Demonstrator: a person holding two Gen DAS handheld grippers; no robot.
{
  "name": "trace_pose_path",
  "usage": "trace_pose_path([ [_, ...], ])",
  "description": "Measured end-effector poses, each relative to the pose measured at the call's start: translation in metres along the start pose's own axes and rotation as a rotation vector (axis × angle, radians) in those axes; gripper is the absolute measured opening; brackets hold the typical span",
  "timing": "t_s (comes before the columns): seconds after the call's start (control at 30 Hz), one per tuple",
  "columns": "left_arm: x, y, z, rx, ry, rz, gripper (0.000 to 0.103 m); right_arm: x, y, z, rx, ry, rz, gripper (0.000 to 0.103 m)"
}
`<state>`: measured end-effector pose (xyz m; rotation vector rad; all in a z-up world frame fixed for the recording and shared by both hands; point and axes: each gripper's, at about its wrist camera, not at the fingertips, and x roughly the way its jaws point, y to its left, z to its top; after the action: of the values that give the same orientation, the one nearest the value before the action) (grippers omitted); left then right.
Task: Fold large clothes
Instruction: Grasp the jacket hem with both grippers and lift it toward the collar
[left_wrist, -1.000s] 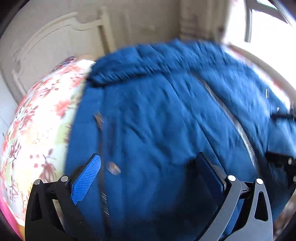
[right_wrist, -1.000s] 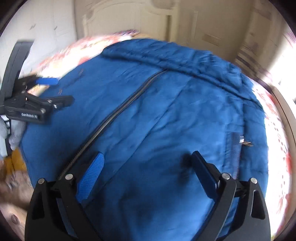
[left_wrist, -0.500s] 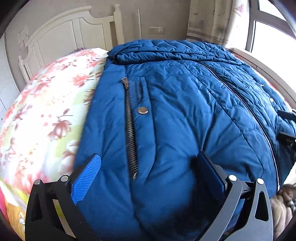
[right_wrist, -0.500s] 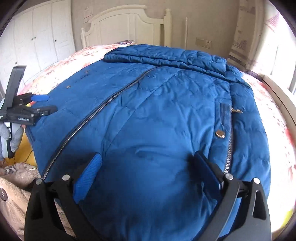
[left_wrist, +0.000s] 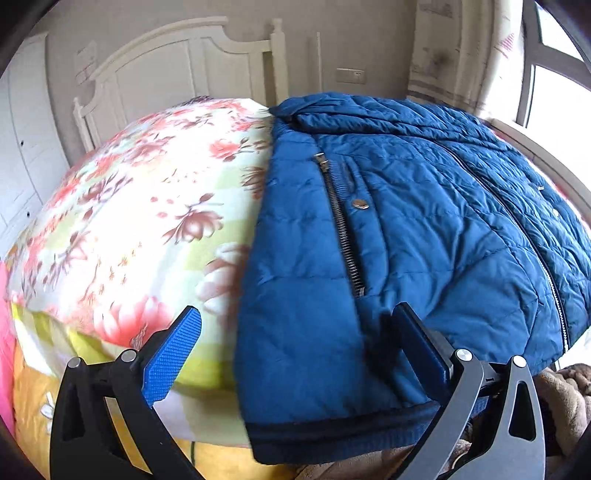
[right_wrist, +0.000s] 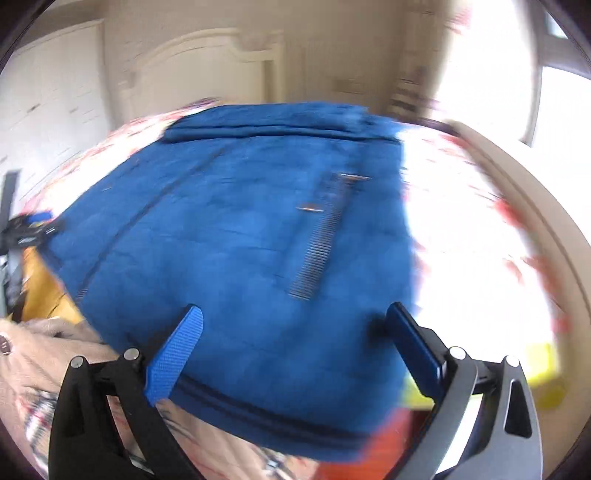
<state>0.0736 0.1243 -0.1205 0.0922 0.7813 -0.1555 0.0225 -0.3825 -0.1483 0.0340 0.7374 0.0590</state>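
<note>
A large blue quilted jacket (left_wrist: 424, 229) lies zipped and spread flat on the bed, collar toward the headboard, hem hanging toward me. My left gripper (left_wrist: 299, 347) is open and empty, above the jacket's left hem corner, its left pad over the floral quilt. The right wrist view is blurred. There the jacket (right_wrist: 258, 240) fills the middle, and my right gripper (right_wrist: 295, 339) is open and empty above the hem near the right side. The left gripper (right_wrist: 33, 229) shows small at that view's left edge.
A floral quilt (left_wrist: 140, 229) covers the bed left of the jacket. A white headboard (left_wrist: 184, 62) and wall stand behind. A window (left_wrist: 554, 74) with a curtain is at the right. A beige fuzzy garment (left_wrist: 569, 398) lies below the hem.
Both grippers have drawn back toward the hem and apart: the left now sits over the left hem corner, the right over the right side. Both stay open.
</note>
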Motion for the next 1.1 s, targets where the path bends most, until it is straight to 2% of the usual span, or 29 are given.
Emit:
trace_pose_path([
  [0.07,0.004,0.008,-0.003,-0.052,0.010,-0.043,0.099,0.001,-0.019,-0.007,0.088,0.016,0.018,0.099],
  [0.13,0.006,0.009,-0.004,-0.066,0.017,-0.054,0.099,0.006,-0.025,-0.012,0.116,0.028,0.024,0.099],
  [0.2,0.005,0.005,-0.005,-0.049,0.030,-0.069,0.099,0.008,-0.017,-0.012,0.074,0.023,0.040,0.097],
  [0.27,0.001,-0.001,-0.009,-0.013,0.044,-0.097,0.098,0.007,-0.002,-0.014,0.018,0.025,0.066,0.089],
  [0.33,-0.004,-0.007,-0.016,0.014,0.039,-0.110,0.097,0.008,0.010,-0.016,-0.021,0.025,0.033,0.087],
  [0.4,-0.007,-0.011,-0.021,0.026,0.028,-0.114,0.096,0.008,0.005,-0.017,-0.004,0.005,0.028,0.080],
  [0.47,-0.004,-0.012,-0.018,0.029,0.028,-0.110,0.094,0.006,-0.002,-0.016,0.014,-0.015,0.031,0.063],
  [0.53,-0.002,-0.014,-0.013,0.031,0.009,-0.127,0.080,0.005,-0.001,-0.016,0.022,-0.032,0.073,0.044],
  [0.57,-0.002,-0.014,-0.010,0.031,0.000,-0.154,0.063,0.005,0.000,-0.017,0.020,-0.038,0.092,0.036],
  [0.6,-0.004,-0.014,-0.008,0.027,0.000,-0.182,0.047,0.006,-0.001,-0.018,0.030,-0.042,0.119,0.034],
  [0.67,-0.009,-0.010,-0.006,-0.001,-0.005,-0.247,0.031,0.003,-0.007,-0.018,0.076,-0.044,0.181,0.027],
  [0.83,-0.019,0.016,-0.018,-0.132,-0.009,-0.416,0.023,-0.004,-0.022,-0.028,0.172,-0.058,0.358,0.017],
  [0.9,-0.033,0.023,-0.023,-0.161,-0.032,-0.467,0.020,-0.021,-0.025,-0.034,0.174,-0.105,0.442,0.016],
  [1.0,-0.069,0.037,-0.033,-0.208,-0.113,-0.597,0.020,-0.054,-0.033,-0.044,0.212,-0.201,0.558,0.014],
  [1.1,-0.101,0.046,-0.036,-0.260,-0.193,-0.701,0.020,-0.086,-0.028,-0.039,0.202,-0.289,0.581,0.014],
])
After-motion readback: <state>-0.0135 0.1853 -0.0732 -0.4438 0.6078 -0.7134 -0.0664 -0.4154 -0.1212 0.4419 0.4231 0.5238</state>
